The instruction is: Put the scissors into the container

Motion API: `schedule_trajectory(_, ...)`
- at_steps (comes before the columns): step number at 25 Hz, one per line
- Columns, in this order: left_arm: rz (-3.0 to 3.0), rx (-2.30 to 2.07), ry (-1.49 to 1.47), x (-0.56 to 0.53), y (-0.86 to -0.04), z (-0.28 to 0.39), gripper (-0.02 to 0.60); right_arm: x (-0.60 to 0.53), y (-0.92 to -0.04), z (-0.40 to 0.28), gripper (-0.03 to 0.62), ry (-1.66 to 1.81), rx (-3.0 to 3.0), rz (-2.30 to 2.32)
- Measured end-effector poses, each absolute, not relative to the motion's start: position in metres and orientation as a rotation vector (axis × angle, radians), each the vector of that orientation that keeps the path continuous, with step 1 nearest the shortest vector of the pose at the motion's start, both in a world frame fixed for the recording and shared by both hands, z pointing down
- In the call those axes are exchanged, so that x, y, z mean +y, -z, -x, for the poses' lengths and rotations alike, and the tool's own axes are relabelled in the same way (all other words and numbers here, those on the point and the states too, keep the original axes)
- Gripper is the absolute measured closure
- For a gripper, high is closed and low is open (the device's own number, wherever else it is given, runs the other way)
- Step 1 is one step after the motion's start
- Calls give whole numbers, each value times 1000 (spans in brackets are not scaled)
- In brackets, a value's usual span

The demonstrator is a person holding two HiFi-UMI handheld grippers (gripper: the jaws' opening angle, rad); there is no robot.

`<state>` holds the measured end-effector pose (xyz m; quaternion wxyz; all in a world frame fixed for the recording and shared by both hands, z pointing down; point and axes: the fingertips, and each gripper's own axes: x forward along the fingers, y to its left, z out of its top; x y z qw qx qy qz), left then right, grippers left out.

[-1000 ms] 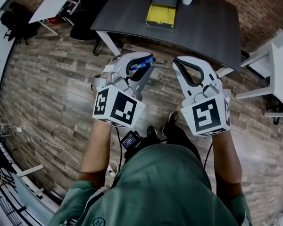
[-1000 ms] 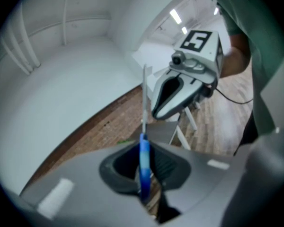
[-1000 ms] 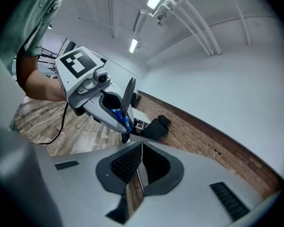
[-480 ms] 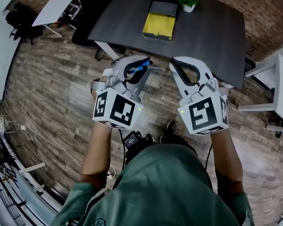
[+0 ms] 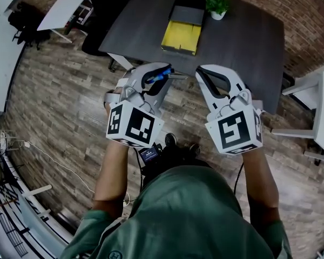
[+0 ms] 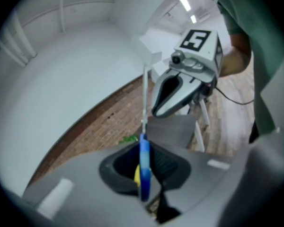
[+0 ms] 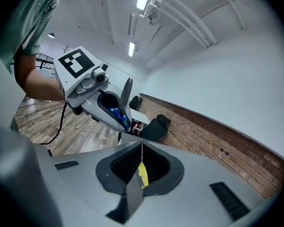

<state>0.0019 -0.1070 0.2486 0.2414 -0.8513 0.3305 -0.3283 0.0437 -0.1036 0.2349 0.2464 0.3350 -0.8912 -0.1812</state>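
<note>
While the L gripper (image 5: pixel 166 72) is clamped on the blue-handled scissors (image 5: pixel 157 76), over the wood floor (image 5: pixel 59 90) just short of the dark table (image 5: pixel 243 36) w/ the yellow-bottomed container (image 5: pixel 181 35), the R gripper (image 5: pixel 201 72) has its jaws pressed together, empty

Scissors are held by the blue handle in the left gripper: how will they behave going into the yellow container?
Probably stiff: the scissors stand straight out of the left gripper. Held only at the handle, blades free, they may pivot if the tips catch the container wall. Smooth plastic might slip.
</note>
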Motion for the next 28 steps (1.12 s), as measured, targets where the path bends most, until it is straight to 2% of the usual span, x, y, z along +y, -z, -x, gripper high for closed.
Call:
schedule_trajectory(16, 2361, 774, 828, -208, -250, 46, 546, -202, -238, 8, 586, 469, -2343, -1018)
schedule_trajectory(28, 2377, 798, 872, -266, -267, 37, 546, -260, -253, -2, 586, 444, -2356, -976)
